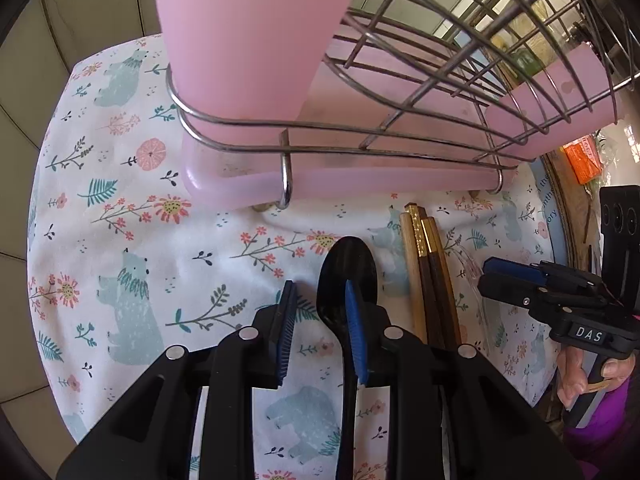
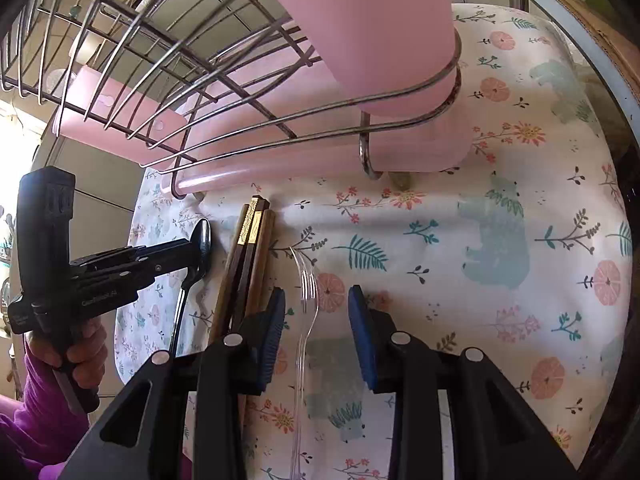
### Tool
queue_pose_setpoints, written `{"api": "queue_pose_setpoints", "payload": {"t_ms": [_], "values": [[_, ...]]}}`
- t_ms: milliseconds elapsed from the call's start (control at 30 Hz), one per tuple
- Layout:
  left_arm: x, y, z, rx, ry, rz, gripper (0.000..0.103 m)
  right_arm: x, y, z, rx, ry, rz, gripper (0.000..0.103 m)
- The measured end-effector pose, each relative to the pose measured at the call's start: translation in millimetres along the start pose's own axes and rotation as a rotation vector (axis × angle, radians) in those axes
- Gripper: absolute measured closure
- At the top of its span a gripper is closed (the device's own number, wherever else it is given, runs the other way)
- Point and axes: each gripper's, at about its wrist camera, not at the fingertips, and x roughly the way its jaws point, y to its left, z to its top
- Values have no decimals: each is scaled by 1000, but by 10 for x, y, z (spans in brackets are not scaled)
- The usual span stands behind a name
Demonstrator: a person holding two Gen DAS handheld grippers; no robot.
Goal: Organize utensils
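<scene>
A black spoon (image 1: pixel 347 276) lies on the floral cloth (image 1: pixel 160 264), bowl toward the rack. My left gripper (image 1: pixel 320 312) is open above it, its right finger over the spoon's neck. Wooden chopsticks (image 1: pixel 426 272) lie just right of the spoon. In the right wrist view a clear plastic fork (image 2: pixel 306 312) lies between the open fingers of my right gripper (image 2: pixel 316 320), with the chopsticks (image 2: pixel 246 264) and the spoon (image 2: pixel 198 256) to its left. The left gripper (image 2: pixel 172 258) hovers over the spoon there. The right gripper also shows in the left wrist view (image 1: pixel 492 278).
A wire dish rack (image 1: pixel 400 92) with a pink tray (image 1: pixel 340 184) and a pink tube holder (image 1: pixel 248 32) stands at the back of the cloth. An orange box (image 1: pixel 582 158) lies at the far right. The table edge curves round on both sides.
</scene>
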Motion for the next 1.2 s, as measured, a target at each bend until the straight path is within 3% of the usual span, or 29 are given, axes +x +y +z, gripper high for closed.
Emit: {"api": "queue_pose_setpoints", "payload": {"t_ms": [100, 167, 200, 267, 300, 500, 767, 1200], "values": [[3, -32, -14, 12, -10, -11, 79, 4, -5, 1, -7, -3, 2, 71], [-7, -52, -26, 26, -16, -18, 97, 20, 9, 14, -12, -11, 3, 77], [36, -113, -26, 28, -13, -22, 101, 40, 17, 20, -14, -14, 0, 79], [18, -124, -39, 25, -25, -26, 102, 37, 5, 14, -18, -15, -2, 96], [-1, -128, -45, 28, -31, -25, 102, 87, 38, 10, -17, -14, 0, 99], [-208, -183, -94, 37, -107, -18, 103, -100, 13, -46, -17, -87, 10, 100], [-763, -310, -287, 50, -314, -16, 103, -586, 78, -161, -40, -247, 47, 100], [-1971, -415, -491, 54, -713, 8, 103, -1718, 442, -351, -140, -622, 68, 100]]}}
